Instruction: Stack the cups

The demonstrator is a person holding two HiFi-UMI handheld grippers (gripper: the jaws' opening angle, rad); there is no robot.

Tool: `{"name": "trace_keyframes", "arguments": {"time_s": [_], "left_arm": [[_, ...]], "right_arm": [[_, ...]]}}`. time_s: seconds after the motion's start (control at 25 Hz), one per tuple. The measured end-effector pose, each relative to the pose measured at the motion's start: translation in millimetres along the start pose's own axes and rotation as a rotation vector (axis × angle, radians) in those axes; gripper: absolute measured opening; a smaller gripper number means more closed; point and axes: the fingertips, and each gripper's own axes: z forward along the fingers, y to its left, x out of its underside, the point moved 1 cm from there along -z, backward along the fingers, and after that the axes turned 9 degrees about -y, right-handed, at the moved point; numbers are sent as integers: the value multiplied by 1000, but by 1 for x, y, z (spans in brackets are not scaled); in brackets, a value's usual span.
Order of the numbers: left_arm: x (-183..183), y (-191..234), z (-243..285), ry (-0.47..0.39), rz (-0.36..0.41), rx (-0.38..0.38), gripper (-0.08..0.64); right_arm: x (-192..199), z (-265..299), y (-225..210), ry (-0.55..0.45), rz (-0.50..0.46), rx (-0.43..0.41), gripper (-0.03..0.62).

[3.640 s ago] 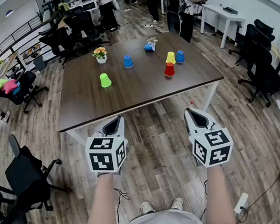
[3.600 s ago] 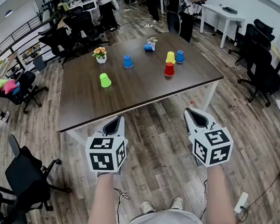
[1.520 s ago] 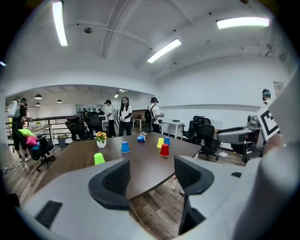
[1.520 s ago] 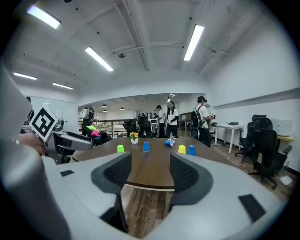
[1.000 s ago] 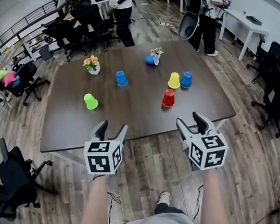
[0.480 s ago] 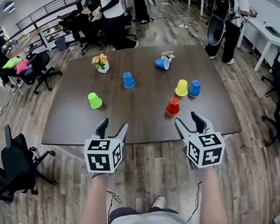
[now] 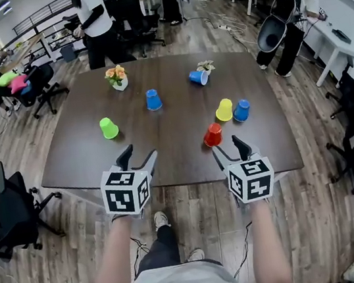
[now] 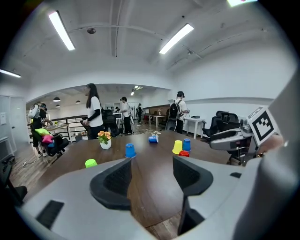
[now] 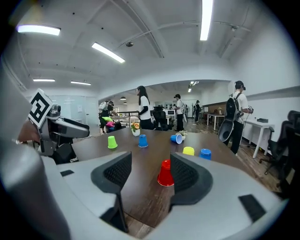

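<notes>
Both grippers are held at the near edge of the table (image 7: 169,132), and nothing is gripped. The left gripper (image 7: 137,157) is seen with its jaws spread and only bare tabletop between them. The right gripper (image 7: 227,151) is likewise spread and empty.

Six cups are scattered on the table and none has been stacked yet. The red cup (image 7: 213,135) is stood upside down, mouth on the wood, so its long axis is upright. It lies just ahead of the right gripper and a little to its left. In the right gripper view it is framed between the jaws, though beyond their tips and closer to the right one. It is judged the nearest cup, and the right gripper the nearer of the two to it.

Farther right, the yellow cup (image 7: 225,110) and a blue cup (image 7: 242,110) are set just beside each other. A second blue cup (image 7: 152,99) is stood near the middle, and a third, the tipped blue cup (image 7: 198,77), is laid on its side at the far end. The green cup (image 7: 109,127) is placed ahead and left of the left gripper. A straight reach forward by the right gripper is what the red cup seems to call for.
</notes>
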Motion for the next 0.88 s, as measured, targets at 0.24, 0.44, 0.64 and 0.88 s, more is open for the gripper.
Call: {"name": "trace_keyframes", "arguments": {"time_s": [0.24,0.44,0.64,0.88], "left_arm": [[11,3,44,28,-7,51,272],[18,10,76,59,-10,86,268],[33,24,94,97,-25,102,267],[53,39,107,137,-49,115,265]], "right_arm": [[19,37,-14,55,7,14,241],[39,69,-31,113,35,40,241],[62,96,-41,190,27,68,241],[79,117,-54,249,25,108,241]]}}
